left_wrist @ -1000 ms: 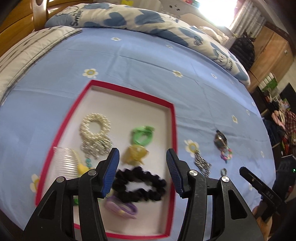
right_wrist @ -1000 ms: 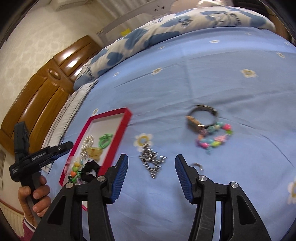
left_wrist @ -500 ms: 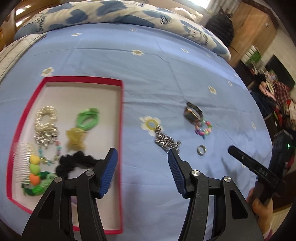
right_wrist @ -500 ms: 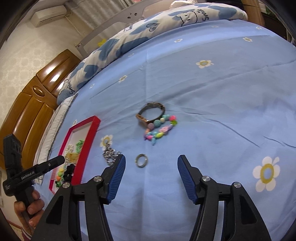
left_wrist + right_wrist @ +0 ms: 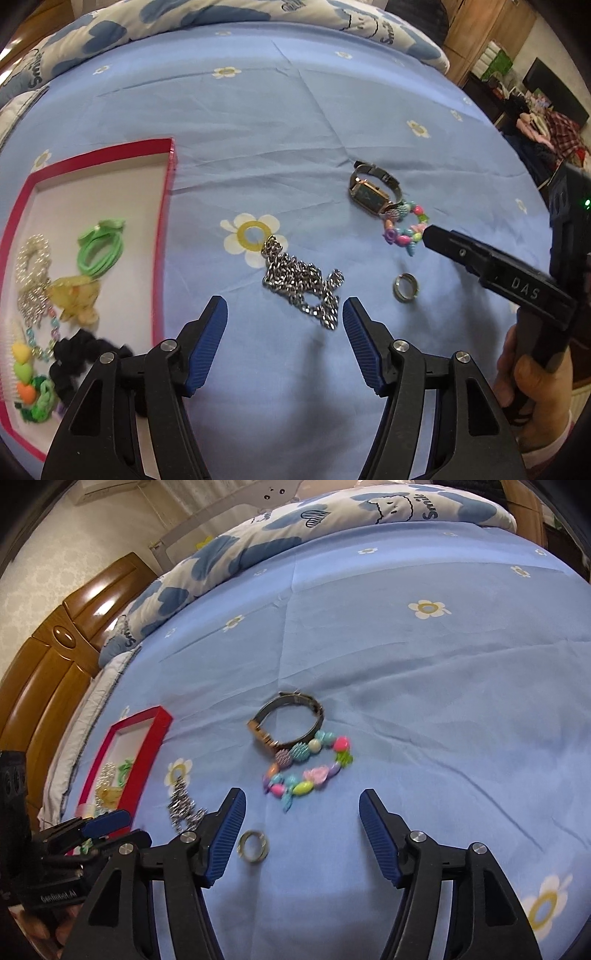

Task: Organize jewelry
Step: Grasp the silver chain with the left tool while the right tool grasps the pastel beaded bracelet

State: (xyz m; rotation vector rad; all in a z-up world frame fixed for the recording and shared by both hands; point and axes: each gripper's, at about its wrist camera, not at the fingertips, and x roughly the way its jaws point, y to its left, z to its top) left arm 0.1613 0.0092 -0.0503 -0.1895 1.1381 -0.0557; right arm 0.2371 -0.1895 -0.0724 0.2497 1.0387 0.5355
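Two grippers, jaws spread and empty (just been widening): we are lining our left gripper (image 5: 282, 338) up behind the chain (image 5: 301, 286), our right gripper (image 5: 301, 834) behind the bead bracelet (image 5: 306, 771), for pickup.

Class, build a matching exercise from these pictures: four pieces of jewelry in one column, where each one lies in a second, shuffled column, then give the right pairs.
Things:
1. silver chain
2. metal ring
3. green hair tie
4. watch

Places:
A. inside the red tray
B. on the sheet, touching the bead bracelet
C. on the sheet, one end on a printed flower
D. alone on the sheet, nearer the camera than the bead bracelet

Pairs: 1-C, 2-D, 3-A, 4-B
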